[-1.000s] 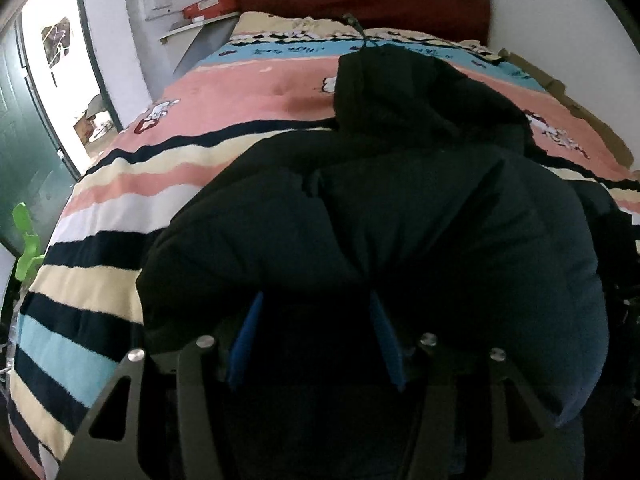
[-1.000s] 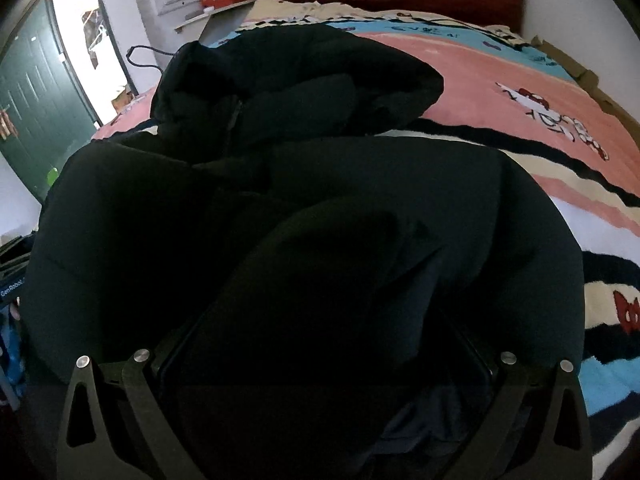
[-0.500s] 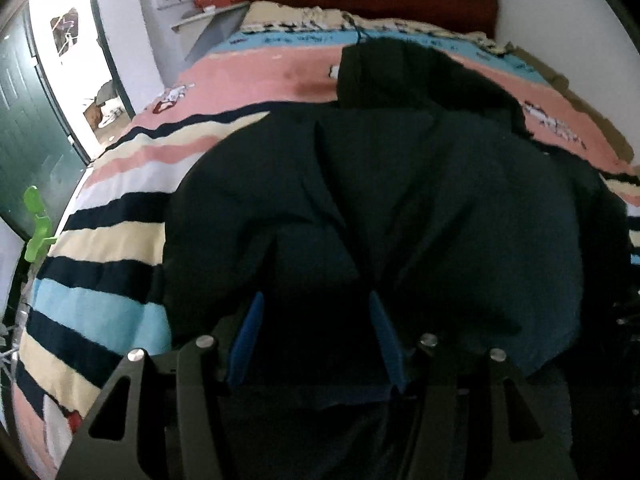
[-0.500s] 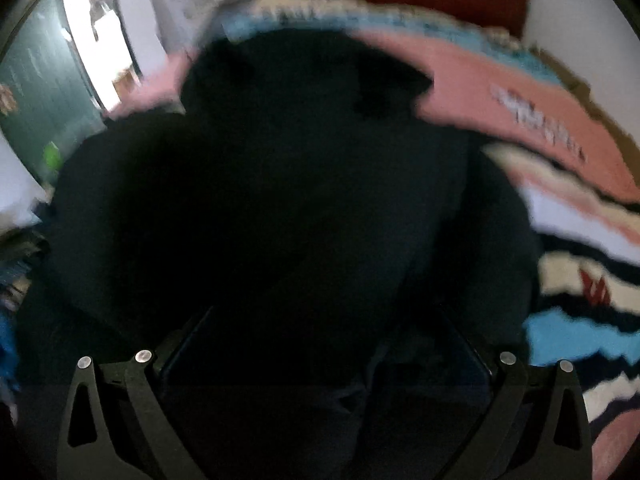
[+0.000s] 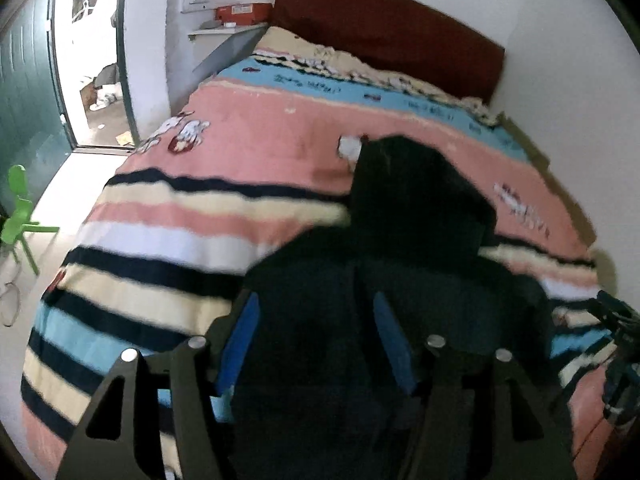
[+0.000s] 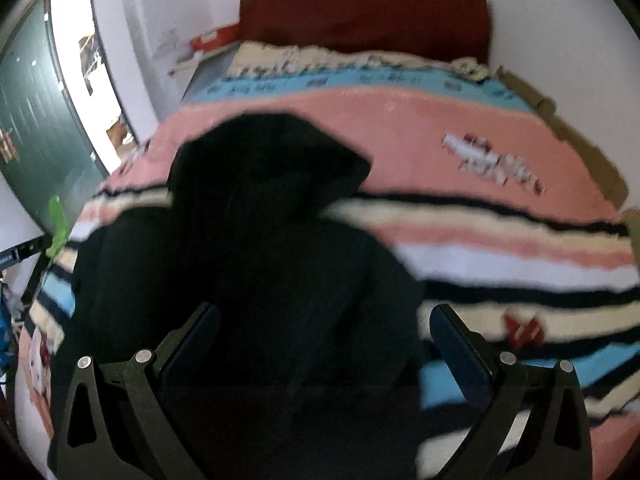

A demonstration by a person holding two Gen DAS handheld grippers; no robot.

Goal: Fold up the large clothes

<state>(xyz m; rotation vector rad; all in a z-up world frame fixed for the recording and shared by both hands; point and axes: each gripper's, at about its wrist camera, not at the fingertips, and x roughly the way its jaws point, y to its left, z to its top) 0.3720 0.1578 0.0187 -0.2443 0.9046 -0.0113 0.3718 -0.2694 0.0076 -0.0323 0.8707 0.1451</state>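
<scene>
A big black coat (image 5: 400, 280) lies on the bed (image 5: 248, 152), on top of a striped blanket (image 5: 160, 248) with pink, cream, blue and dark bands. The pictures are a bit blurry.

In the left camera, the left gripper (image 5: 316, 344) has its two blue fingers (image 5: 240, 344) partly apart. The near edge of the coat fills the gap between them. The cloth is dark and thick there, so I cannot tell if the fingers are squeezing it or only sitting around it. The coat goes straight ahead of the fingers, and its hood (image 5: 416, 196) lies at the far end, ahead and a little to the right. To the left of the fingers the blanket is bare stripes. Far ahead stands a dark red headboard (image 5: 388, 36). Far off to the left there is a green door (image 5: 28, 92) and a little green chair (image 5: 20, 220).

In the right camera, the right gripper (image 6: 324, 344) has its fingers (image 6: 460, 348) spread wide. The coat (image 6: 256, 280) lies between them and over the left finger, but the right finger is clear of it, with blanket (image 6: 500, 248) showing in the gap beside it. The hood (image 6: 268, 160) is ahead and to the left. The headboard (image 6: 364, 20) is far ahead.
</scene>
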